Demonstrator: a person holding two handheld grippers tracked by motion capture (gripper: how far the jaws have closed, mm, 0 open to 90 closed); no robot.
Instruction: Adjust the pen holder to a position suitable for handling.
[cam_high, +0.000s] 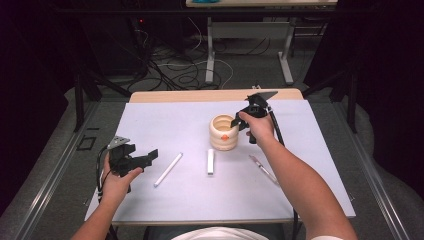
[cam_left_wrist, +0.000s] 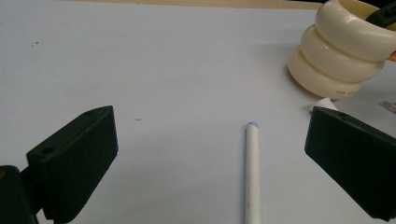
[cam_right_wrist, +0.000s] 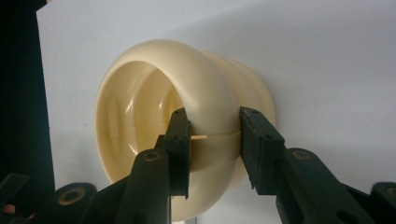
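- Your right tool (cam_right_wrist: 214, 140) had closed on the near rim of the cream ribbed holder (cam_high: 223, 132), one jaw inside, one outside; the holder stood upright mid-worktop (cam_high: 150, 200).
- Nothing appeared to be in it yet: the white pen (cam_left_wrist: 252, 172), white stick (cam_high: 210, 161) and thin pen (cam_high: 263, 170) lay loose nearby.
- Your left tool (cam_left_wrist: 210, 158) hovered at near left, jaws wide and empty, aimed at the white pen.

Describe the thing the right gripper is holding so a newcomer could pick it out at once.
On the white mat covering the table, look right of centre, beyond the short white stick. There stands a cream pot, its rim pinched by the right gripper, one jaw inside and one outside. Its neighbours are all thin and lie flat; it alone is tall, hollow and built of three bulging rings.
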